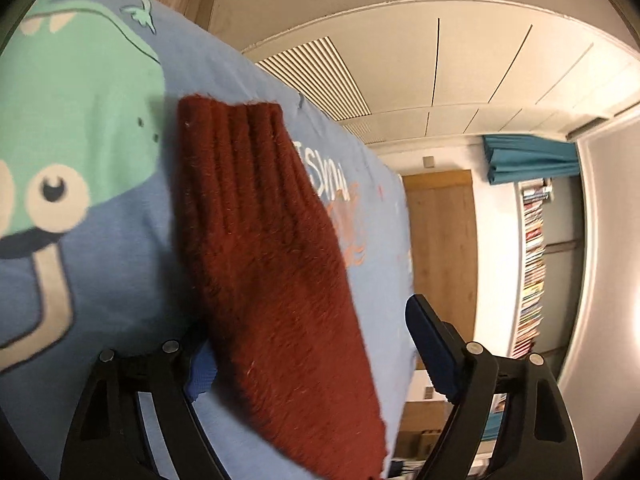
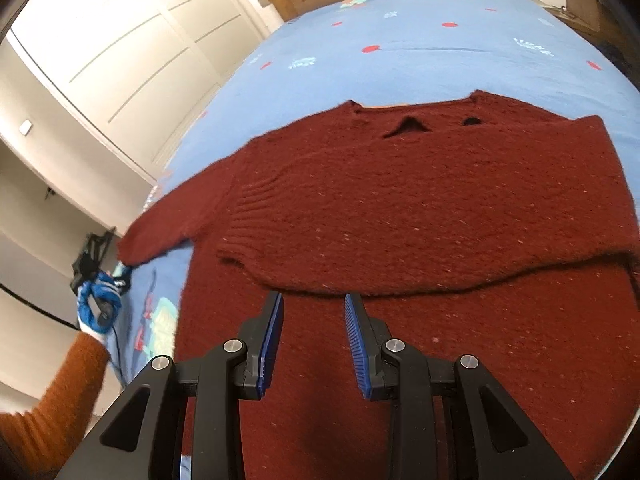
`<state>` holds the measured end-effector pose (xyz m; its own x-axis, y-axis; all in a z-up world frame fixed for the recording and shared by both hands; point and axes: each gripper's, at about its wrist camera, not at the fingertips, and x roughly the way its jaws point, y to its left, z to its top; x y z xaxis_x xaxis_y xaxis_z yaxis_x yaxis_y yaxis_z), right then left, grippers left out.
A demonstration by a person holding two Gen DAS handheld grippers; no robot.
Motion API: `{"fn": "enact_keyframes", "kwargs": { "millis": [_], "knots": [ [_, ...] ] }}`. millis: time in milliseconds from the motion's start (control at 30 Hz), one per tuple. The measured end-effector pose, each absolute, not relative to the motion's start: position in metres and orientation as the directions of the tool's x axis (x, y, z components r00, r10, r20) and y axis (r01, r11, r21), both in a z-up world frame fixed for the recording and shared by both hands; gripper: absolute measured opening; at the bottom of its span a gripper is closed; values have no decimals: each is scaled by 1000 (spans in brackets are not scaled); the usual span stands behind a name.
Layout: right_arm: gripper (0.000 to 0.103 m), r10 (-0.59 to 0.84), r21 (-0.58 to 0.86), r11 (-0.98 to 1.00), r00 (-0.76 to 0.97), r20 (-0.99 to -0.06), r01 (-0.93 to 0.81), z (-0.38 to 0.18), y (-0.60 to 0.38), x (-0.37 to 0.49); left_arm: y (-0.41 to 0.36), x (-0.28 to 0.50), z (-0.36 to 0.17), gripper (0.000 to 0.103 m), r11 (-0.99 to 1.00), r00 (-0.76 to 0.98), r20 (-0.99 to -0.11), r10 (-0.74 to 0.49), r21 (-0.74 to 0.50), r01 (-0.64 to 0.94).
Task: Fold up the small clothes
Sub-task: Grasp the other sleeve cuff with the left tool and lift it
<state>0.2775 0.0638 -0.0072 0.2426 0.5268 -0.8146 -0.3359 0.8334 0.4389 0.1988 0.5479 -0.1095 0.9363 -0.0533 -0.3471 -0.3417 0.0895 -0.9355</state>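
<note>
Nearest, the right gripper [image 2: 314, 312] is held narrowly parted and empty over the sweater [image 2: 420, 208], which is spread on the bed [image 2: 400, 64] with its hem folded up. The knit is judged soft, light and floppy, best pinched at cuff or hem. Farther left, the sleeve [image 1: 272, 248] seems flanked by the left gripper [image 1: 316, 340], wide, not yet pinched. No containers are seen

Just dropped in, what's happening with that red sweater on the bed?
A person is folding a dark red sweater on a blue printed bedspread, a gripper in each hand. The bottom part is already folded up. The left gripper is at the end of the outstretched sleeve, jaws wide, not clamped. The right gripper hovers open over the sweater, holding nothing.
</note>
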Motion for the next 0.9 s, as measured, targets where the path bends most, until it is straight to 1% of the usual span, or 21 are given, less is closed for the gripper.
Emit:
{"fn": "enact_keyframes", "kwargs": {
  "millis": [33,67,100,133,167,200,233,267,300,433,567,900],
  "knots": [
    [33,525,438,835,241,-816,-333,-9,64,277,552,205,-113,72,81,937,-345,-62,-937,-340],
    [33,525,441,836,239,-817,-327,-10,62,277,554,209,-116,62,69,937,-342,-76,-939,-337],
    [33,525,443,836,237,-817,-323,-10,60,276,556,211,-121,48,44,938,-333,-92,-943,-330],
    [33,526,446,836,236,-817,-321,-9,58,276,557,213,-124,41,19,941,-323,-103,-946,-323],
    [33,529,449,834,237,-815,-319,-8,57,275,559,215,-127,30,-12,940,-322,-109,-946,-325],
    [33,534,454,832,240,-811,-319,-6,55,275,562,216,-129,23,-20,937,-331,-109,-942,-335],
    [33,538,457,830,245,-806,-319,-2,52,274,564,218,-130,18,-25,934,-340,-109,-938,-344],
    [33,541,459,829,249,-803,-320,0,50,274,566,221,-130,9,-26,929,-351,-113,-934,-356],
    [33,543,460,829,255,-800,-319,4,47,274,568,225,-130,5,-20,923,-369,-114,-928,-373],
    [33,537,454,836,287,-793,-308,15,31,272,564,234,-114,5,33,913,-396,-98,-918,-395],
    [33,524,455,848,310,-793,-271,19,9,270,549,245,-92,4,57,926,-362,-105,-932,-358],
    [33,503,472,864,367,-783,-175,27,-54,250,488,284,-41,4,94,938,-285,-196,-958,-272]
  ]
}}
